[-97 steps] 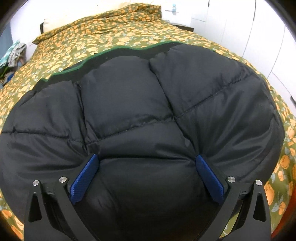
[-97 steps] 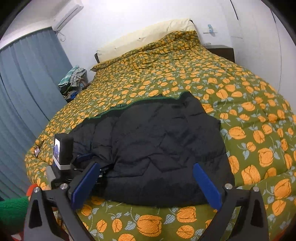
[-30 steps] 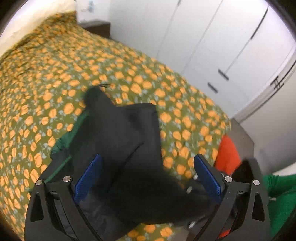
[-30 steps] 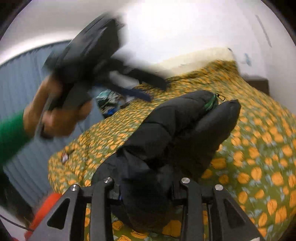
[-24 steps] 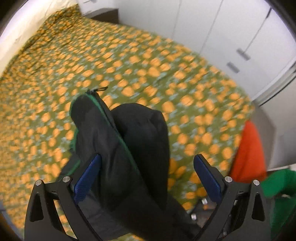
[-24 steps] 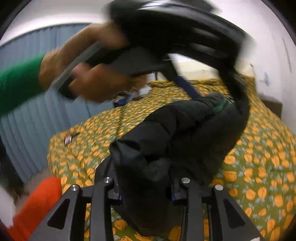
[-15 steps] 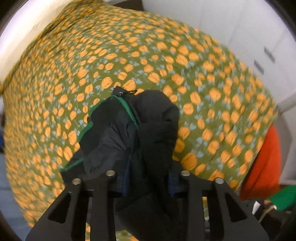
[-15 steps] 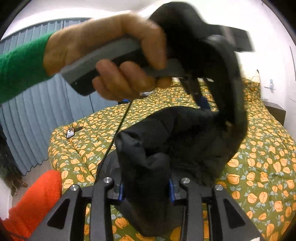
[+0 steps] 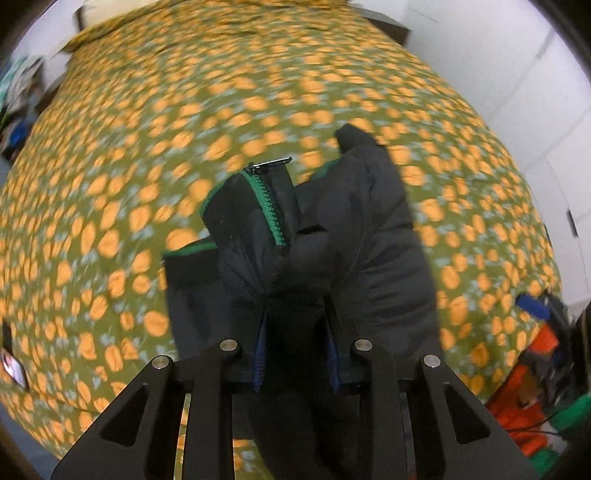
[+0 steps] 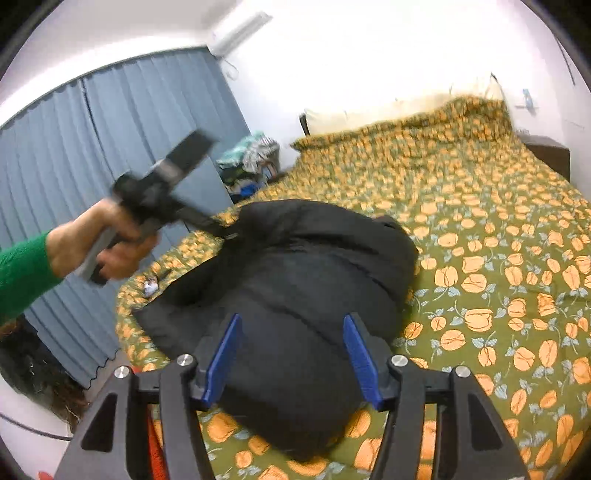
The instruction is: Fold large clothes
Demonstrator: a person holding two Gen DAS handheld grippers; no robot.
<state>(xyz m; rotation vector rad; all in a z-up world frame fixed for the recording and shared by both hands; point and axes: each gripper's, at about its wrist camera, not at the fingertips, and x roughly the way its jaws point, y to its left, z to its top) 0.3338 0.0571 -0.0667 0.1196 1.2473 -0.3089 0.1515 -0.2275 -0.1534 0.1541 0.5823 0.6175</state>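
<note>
On bedspread (image 10: 498, 258), left gripper (image 9: 295, 354) clamps black jacket (image 10: 303, 295).

We find no legible text, label, brand, number or sign in either view. The black jacket (image 9: 373, 240) carries no readable tag, and its green zipper (image 9: 271, 206) shows no marking we can make out. The floral bedspread (image 10: 498, 258) bears a pattern only, no lettering. A small flat item (image 10: 149, 286) lying on the bedspread just left of the jacket is too blurred for us to read. The wall unit (image 10: 240, 31) above the curtain (image 10: 110, 147) shows no legible logo.
</note>
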